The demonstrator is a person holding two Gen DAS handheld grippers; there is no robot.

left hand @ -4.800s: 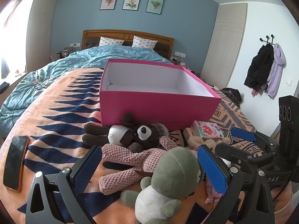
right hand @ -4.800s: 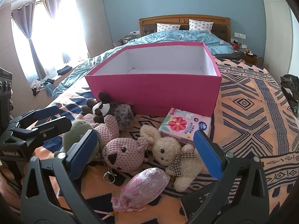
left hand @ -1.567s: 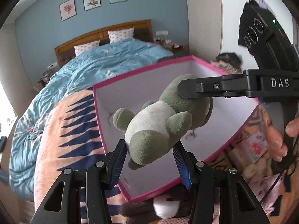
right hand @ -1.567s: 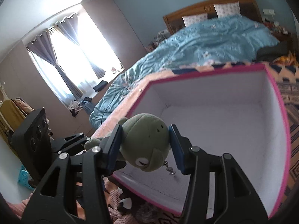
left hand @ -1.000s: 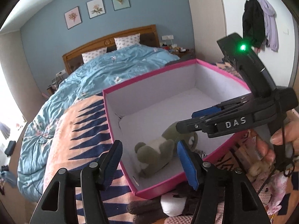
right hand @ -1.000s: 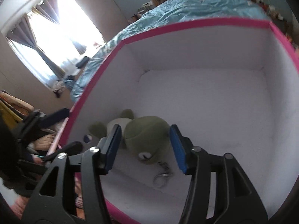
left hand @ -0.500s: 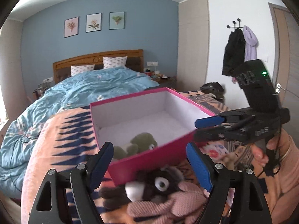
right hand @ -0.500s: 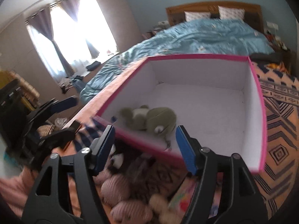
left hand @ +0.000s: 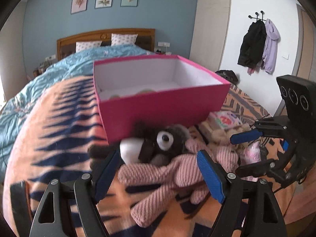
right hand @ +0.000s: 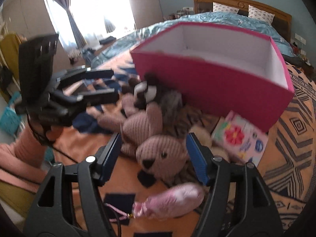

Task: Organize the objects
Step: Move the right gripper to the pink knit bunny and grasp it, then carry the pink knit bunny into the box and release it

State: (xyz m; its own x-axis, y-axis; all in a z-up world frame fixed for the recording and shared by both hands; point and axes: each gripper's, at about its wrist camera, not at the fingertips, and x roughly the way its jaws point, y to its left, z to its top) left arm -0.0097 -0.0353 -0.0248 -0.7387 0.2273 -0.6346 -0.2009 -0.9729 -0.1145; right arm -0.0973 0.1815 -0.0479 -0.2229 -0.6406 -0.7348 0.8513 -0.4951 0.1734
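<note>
Pink cardboard box (left hand: pixel 162 106) sitting on orange patterned blanket (left hand: pixel 59 134); toys heaped just before it. Left gripper (left hand: pixel 156 175), right gripper (right hand: pixel 154 158): jaws parted, empty. We are risking snagging pink knitted bunny (right hand: pixel 162 158) tangled with dark brown plush (left hand: pixel 158 144).

The box (left hand: pixel 158 106) is hot pink outside and plain white inside. The blanket (left hand: pixel 65 106) under it is peach-orange with navy zigzag stripes, and the duvet (left hand: pixel 59 69) behind is light blue. The knitted bunny (right hand: pixel 162 156) is dusty pink with a black nose, and the plush (left hand: pixel 158 144) next to it is dark brown with a white muzzle. Both tongs have black frames and blue pads (left hand: pixel 210 175).
</note>
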